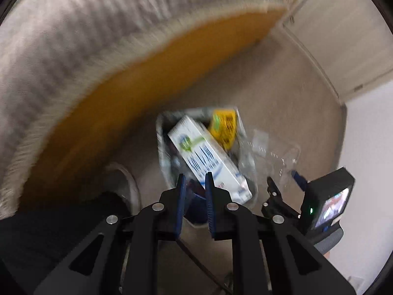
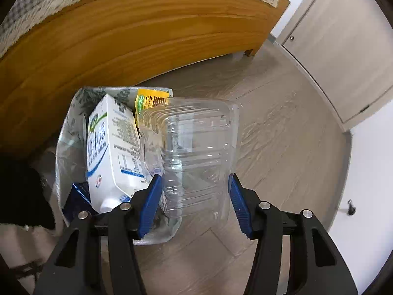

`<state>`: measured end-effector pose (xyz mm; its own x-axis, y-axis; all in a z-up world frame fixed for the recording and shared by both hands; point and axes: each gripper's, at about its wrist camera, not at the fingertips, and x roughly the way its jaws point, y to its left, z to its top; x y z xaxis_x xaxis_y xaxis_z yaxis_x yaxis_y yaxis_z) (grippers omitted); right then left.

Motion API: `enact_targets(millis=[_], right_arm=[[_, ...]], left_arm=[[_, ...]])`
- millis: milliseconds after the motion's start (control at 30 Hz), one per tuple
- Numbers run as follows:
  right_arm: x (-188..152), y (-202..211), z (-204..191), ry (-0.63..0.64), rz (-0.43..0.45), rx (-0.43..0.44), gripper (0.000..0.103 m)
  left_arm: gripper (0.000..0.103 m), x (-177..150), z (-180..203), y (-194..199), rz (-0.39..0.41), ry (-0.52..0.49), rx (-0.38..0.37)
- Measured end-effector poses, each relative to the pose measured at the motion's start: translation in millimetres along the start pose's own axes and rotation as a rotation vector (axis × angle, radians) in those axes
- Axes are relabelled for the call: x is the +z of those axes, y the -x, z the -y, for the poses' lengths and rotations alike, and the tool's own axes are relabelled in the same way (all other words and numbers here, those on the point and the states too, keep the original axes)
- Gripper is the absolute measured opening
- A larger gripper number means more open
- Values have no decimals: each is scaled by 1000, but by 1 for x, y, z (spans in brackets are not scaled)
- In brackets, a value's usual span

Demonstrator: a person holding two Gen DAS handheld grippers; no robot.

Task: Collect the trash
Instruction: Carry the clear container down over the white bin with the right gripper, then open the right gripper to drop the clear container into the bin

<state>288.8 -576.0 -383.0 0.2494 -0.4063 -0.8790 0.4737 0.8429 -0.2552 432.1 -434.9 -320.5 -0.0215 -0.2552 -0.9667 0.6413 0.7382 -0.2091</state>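
A lined trash bin [image 2: 71, 123] stands on the floor beside the bed. In it lie a white milk carton [image 2: 110, 147] and a yellow packet [image 2: 152, 100]. My right gripper [image 2: 195, 179] is shut on a clear plastic clamshell container [image 2: 199, 152] and holds it over the bin's right rim. In the blurred left wrist view the bin [image 1: 162, 147], the carton [image 1: 208, 157], the packet [image 1: 224, 126] and the clamshell [image 1: 272, 154] show below my left gripper [image 1: 195, 179], which is empty with its jaws a narrow gap apart. The right gripper [image 1: 286, 178] shows at its right.
A wooden bed frame [image 2: 135, 29] with a checked cover [image 1: 73, 36] runs along the left. Wood-look floor [image 2: 282, 135] spreads to the right. A white cabinet door [image 2: 339, 44] and white wall [image 2: 368, 196] close the right side. A round pale object [image 1: 127, 182] lies under the bed edge.
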Motion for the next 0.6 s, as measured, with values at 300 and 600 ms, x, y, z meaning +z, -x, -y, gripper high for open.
enact_targets(millis=[300, 600], right_arm=[[5, -5, -36, 187, 56, 2, 55], [13, -51, -54, 352, 113, -86, 55]], left_arm=[[35, 6, 20, -139, -347, -52, 103], [77, 20, -20, -129, -213, 110, 310]])
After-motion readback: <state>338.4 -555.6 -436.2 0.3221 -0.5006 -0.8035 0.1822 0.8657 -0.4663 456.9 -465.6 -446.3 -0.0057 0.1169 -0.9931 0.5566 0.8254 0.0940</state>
